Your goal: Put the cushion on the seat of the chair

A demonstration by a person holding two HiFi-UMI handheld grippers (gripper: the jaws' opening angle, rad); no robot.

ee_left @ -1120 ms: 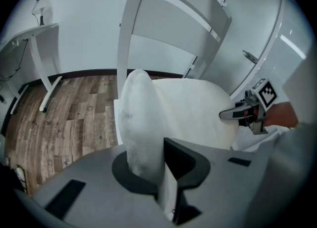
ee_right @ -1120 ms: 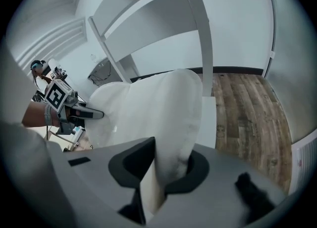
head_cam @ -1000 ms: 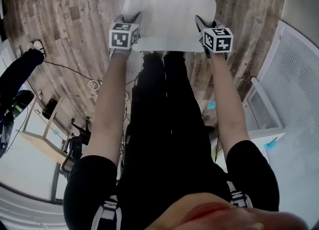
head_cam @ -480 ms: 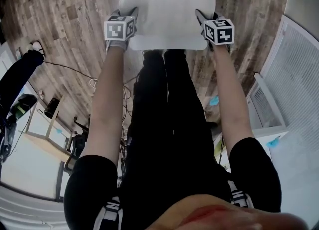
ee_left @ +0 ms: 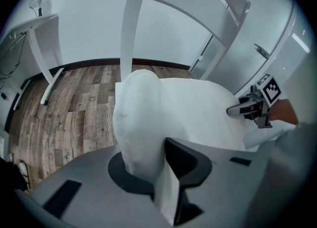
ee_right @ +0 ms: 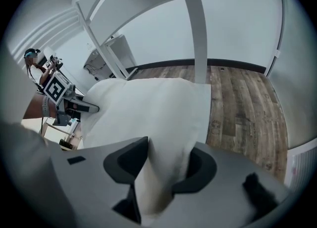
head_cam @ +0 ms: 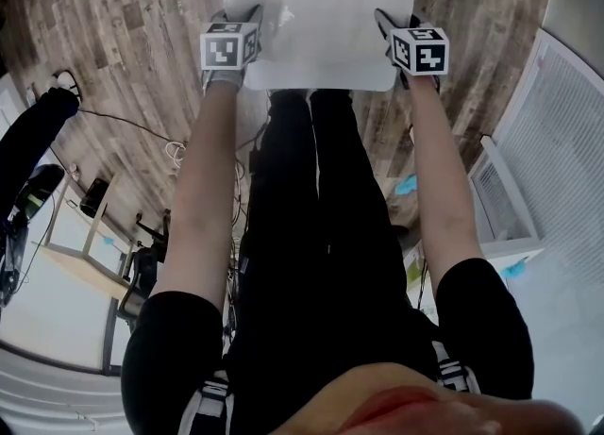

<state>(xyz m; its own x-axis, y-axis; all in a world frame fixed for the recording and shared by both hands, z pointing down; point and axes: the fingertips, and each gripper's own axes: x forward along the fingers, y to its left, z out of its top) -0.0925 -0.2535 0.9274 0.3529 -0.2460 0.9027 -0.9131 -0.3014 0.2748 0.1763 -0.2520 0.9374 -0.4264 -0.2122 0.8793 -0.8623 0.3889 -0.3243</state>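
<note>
The white cushion point(head_cam: 316, 18) lies flat over the white chair's seat, in front of the person's legs. My left gripper point(head_cam: 250, 24) grips its left edge and my right gripper point(head_cam: 387, 29) grips its right edge. In the left gripper view a fold of cushion point(ee_left: 141, 123) sits pinched between the jaws of the left gripper point(ee_left: 148, 172), which are opening slightly. In the right gripper view the cushion point(ee_right: 153, 118) still fills the gap of the right gripper point(ee_right: 158, 177), whose jaws are opening. The chair's backrest post point(ee_left: 133, 24) rises just behind the cushion.
Wood-plank floor point(head_cam: 123, 46) surrounds the chair. A white slatted unit point(head_cam: 543, 169) stands at the right. Cables point(head_cam: 175, 152) lie on the floor at the left. A white table leg point(ee_left: 42, 59) stands off to the left of the chair.
Both grippers and the cushion have sunk toward the seat and shifted slightly farther from the person. The cushion now lies flatter.
</note>
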